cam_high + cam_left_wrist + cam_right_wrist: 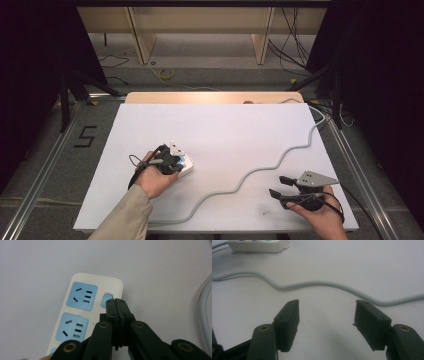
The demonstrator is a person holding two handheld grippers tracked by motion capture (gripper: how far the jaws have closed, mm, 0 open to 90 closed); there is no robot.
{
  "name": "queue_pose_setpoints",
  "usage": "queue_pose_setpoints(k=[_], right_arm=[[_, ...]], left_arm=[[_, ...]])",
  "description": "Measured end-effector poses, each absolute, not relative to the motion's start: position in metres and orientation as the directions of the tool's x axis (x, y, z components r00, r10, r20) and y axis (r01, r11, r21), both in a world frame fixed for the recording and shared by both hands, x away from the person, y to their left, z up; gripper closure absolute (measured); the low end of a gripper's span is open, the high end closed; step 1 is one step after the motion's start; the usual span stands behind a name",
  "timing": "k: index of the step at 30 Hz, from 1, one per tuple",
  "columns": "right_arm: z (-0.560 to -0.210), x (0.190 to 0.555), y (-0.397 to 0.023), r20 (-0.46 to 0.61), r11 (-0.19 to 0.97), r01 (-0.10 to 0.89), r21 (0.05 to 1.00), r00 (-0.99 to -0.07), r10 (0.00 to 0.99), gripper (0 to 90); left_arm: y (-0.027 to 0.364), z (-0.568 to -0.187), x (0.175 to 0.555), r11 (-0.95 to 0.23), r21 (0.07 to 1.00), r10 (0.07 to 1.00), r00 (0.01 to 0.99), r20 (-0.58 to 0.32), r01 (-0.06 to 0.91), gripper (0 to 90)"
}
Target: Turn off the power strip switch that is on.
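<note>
A white power strip (75, 312) with light-blue sockets lies on the white table, also the power strip (186, 165) at centre left in the high view and the power strip (258, 246) at top left of the right gripper view. My left gripper (117, 302) is shut, its tips resting on the strip's blue switch (107, 299); a small red light (102, 290) glows beside it. In the high view the left gripper (175, 160) covers the strip. My right gripper (327, 308) is open and holds nothing, hovering over the table at the right gripper (279, 186) near the front right.
A long grey cable (260, 170) snakes across the table (215, 130) from the far right to the front edge; the cable (317, 285) passes just beyond the right gripper. Wooden furniture legs (142, 40) and floor cables (295, 40) lie beyond the table.
</note>
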State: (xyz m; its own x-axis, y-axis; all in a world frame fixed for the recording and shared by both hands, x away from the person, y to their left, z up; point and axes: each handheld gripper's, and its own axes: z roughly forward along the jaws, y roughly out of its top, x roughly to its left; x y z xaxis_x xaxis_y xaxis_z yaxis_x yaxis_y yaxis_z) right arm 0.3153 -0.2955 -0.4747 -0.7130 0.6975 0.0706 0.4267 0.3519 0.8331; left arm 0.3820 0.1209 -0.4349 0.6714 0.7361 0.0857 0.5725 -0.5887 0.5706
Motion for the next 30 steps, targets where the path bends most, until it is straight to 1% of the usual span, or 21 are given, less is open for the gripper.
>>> queue_pose_setpoints(k=[30], right_arm=[[-0.475,0.315,-0.296,0.071,0.351,0.425,0.834,-0.714,0.697,37.7]], left_arm=[[0.113,-0.434,0.395,-0.607,0.543,0.728,0.679,0.089,0.580,89.9]])
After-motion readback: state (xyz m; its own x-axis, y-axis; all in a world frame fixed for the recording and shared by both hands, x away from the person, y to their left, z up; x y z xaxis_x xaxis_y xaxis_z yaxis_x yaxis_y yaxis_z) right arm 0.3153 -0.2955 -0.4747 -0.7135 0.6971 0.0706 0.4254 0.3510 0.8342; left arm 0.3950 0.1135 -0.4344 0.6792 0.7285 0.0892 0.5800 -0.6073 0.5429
